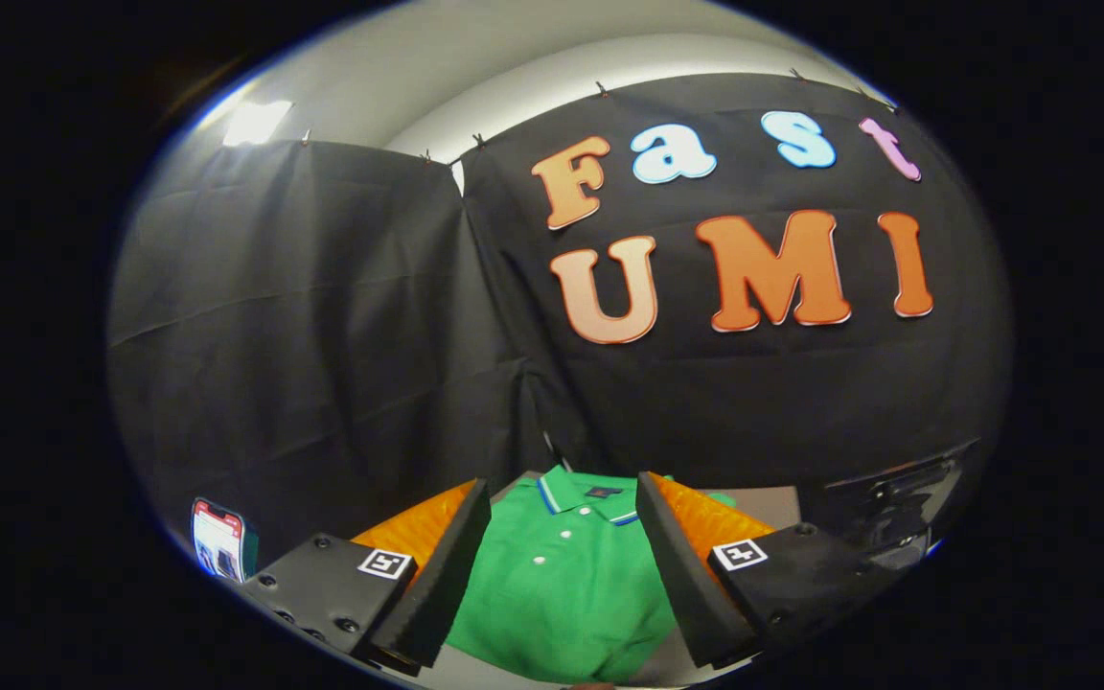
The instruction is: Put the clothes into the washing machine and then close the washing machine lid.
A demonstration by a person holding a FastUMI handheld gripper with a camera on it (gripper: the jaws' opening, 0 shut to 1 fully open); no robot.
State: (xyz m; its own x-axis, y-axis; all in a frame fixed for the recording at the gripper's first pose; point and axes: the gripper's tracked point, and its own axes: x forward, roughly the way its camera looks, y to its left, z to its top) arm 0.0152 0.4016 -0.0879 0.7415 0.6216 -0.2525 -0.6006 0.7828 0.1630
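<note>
The tool (562, 494) hangs over the scene with its jaws spread wide, nothing caught between them. The two dark foam-faced fingers (442, 575) angle outward like an open V, each one carrying a small square black-and-white marker (386, 563) on its black mount, and orange shows along the outer side of each finger.

Right down the middle, in the gap between the fingers, lies the green polo shirt (566, 585). It is spread out flat, collar pointing away from the tool, toward the booth wall. The collar has a blue-and-white trimmed edge, there is a dark tag inside the neck, and white buttons run down the placket. The shirt reaches from just under the fingertips back below the tool, so the fingers straddle it without pressing on it; whether they touch the fabric at all cannot be told from here.

The shirt rests on a pale grey worktop (770, 503), a bare strip of which peeks out beyond the right finger. Farther off to that side, near the wall, sits a dark glossy object (902, 498) with a reflective face; what exactly it is cannot be made out. Over on the opposite side, beyond the left finger's mount, a phone (218, 541) stands upright with its screen lit.
</note>
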